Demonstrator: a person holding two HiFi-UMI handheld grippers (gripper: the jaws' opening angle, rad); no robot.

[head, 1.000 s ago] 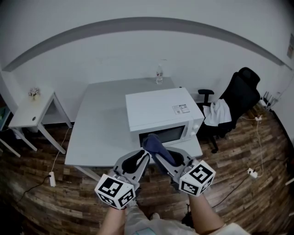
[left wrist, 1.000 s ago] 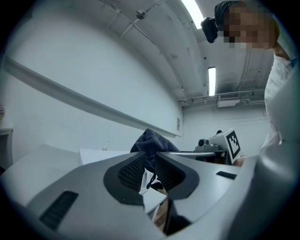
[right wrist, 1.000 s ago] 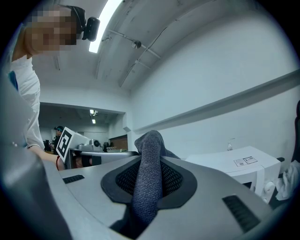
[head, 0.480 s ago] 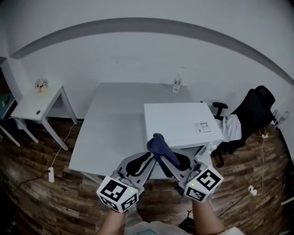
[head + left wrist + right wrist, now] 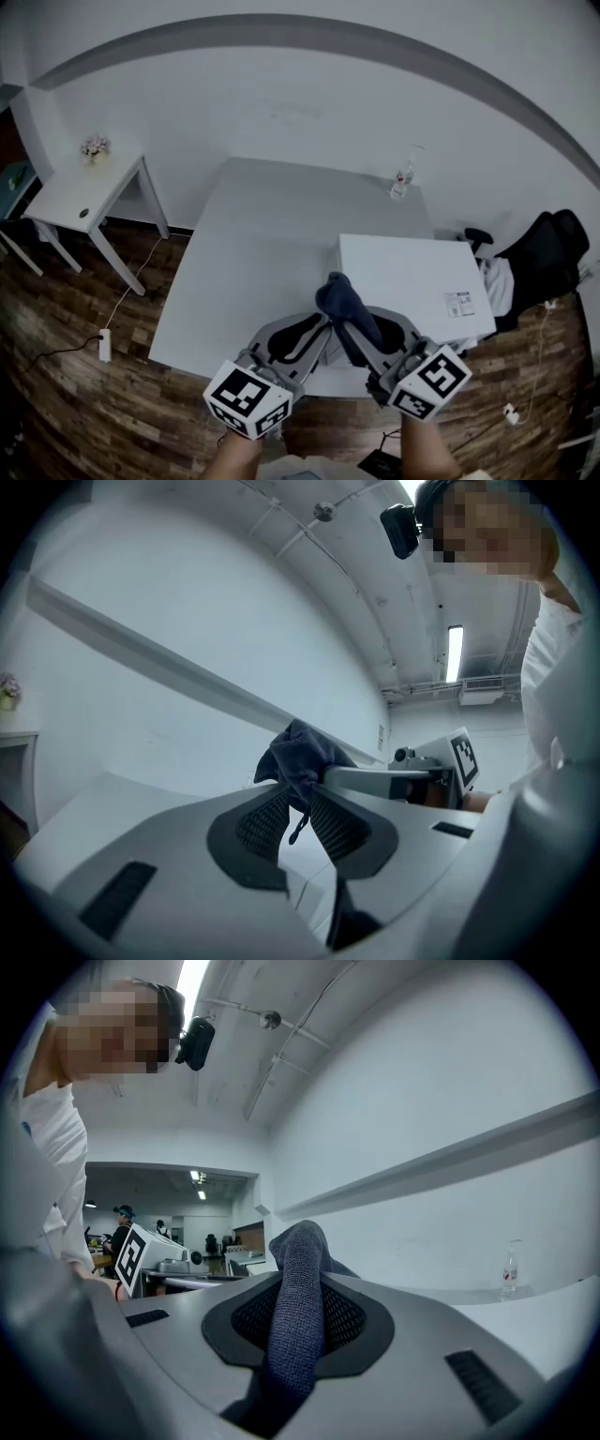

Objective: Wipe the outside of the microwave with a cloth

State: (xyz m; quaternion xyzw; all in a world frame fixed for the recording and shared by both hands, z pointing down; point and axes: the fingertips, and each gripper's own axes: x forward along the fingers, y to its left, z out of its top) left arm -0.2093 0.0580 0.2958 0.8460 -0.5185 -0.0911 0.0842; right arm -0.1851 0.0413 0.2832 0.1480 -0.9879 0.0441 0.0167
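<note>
Holding one dark blue cloth together, the left gripper and the right gripper sit low in the head view, and their tips come close to each other. In the left gripper view, the left fingers are pinched on just a small bit of the cloth, right at their tips. Most of the cloth puffs up above the tips in a soft bunch, and a thin corner hangs down in the narrow gap between the two dark pads. In the right gripper view, the right fingers are squeezed on much more of it. There a thick roll of cloth runs all the way along the gap, from deep down near the camera up to the tips, and it pokes out over them in a round bump. So the cloth goes from one gripper to the other, with its bunched part at the place where the tips meet. Seen from the head view, that bunch shows over the near left corner of the white microwave, but I cannot tell if it touches. The microwave stands on the right side of the big white desk. A clear bottle stands at the far edge of the desk, well apart from the cloth.
</note>
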